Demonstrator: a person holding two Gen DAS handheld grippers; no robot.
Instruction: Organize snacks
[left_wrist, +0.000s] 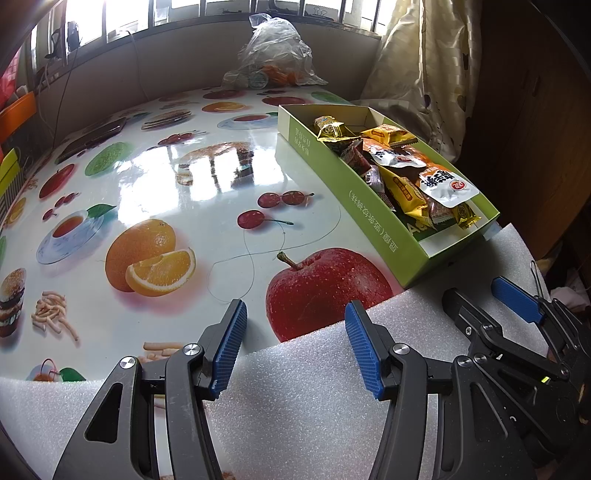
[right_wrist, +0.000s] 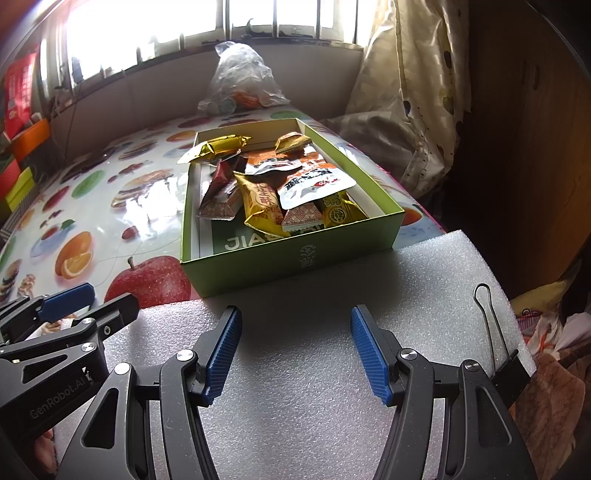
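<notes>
Green box (right_wrist: 291, 254) heaped with wrapped snacks (right_wrist: 280, 188)

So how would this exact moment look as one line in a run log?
left gripper: open, empty, over foam sheet | right gripper: open, empty | snack packets: in green box | table: no loose snacks seen

A glossy white desk (left_wrist: 155, 173) carries a printed pattern of red apples, oranges, cherries, teacups and burgers. The shallow lime-green cardboard box (right_wrist: 295, 258) is white inside, with pale lettering on its walls. Its wrapped snacks (right_wrist: 280, 192) are gold, orange, dark red and white. A white foam sheet (right_wrist: 314, 369) is finely pebbled. Each black tool has ribbed blue pads (left_wrist: 229, 343). The cream curtain (right_wrist: 406, 92) bears dark spots.
</notes>
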